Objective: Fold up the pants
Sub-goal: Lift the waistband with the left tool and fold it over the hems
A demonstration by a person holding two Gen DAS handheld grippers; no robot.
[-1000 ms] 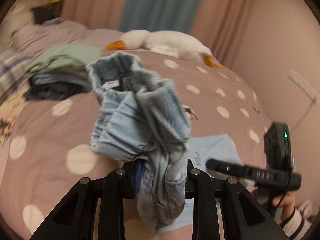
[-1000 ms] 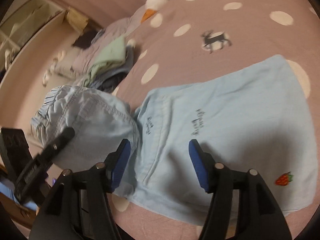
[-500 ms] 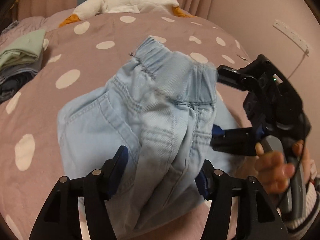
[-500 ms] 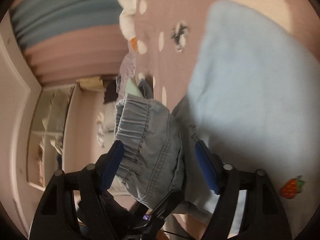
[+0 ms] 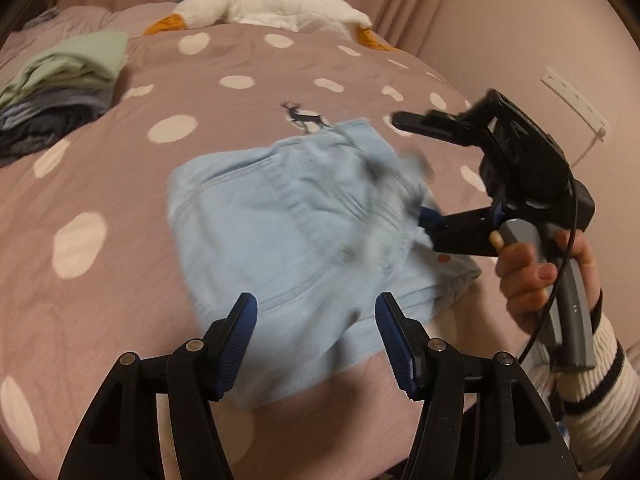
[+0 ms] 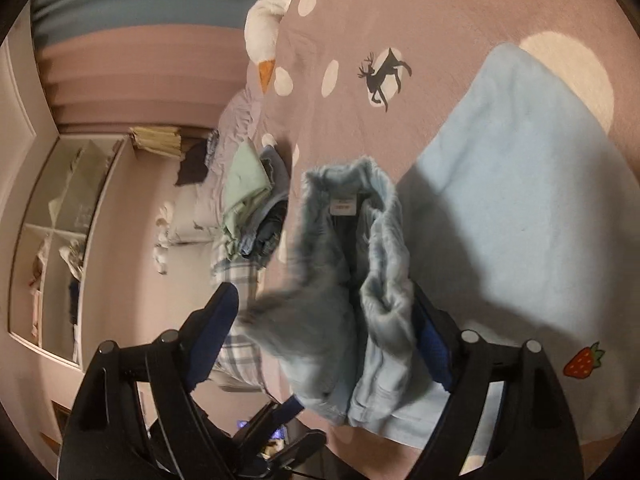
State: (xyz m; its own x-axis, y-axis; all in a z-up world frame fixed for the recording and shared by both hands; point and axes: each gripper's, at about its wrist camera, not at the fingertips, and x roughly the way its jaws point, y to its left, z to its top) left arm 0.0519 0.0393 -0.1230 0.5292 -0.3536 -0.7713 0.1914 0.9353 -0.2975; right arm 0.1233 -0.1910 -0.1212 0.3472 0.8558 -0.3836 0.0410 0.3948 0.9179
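Near the bed's (image 5: 120, 184) front edge, light-blue elasticated denim pants (image 5: 288, 232) land folded; left gripper (image 5: 316, 344) stands half-open, empty, while right gripper (image 6: 332, 344), jaws just widening, releases the waistband.

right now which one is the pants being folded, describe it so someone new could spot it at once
Start at the pink polka-dot bedspread with the plush goose at its far end. Near the front edge lies a bundle of light blue denim pants with a gathered elastic waistband, on top of a flat, paler blue garment bearing a strawberry patch.
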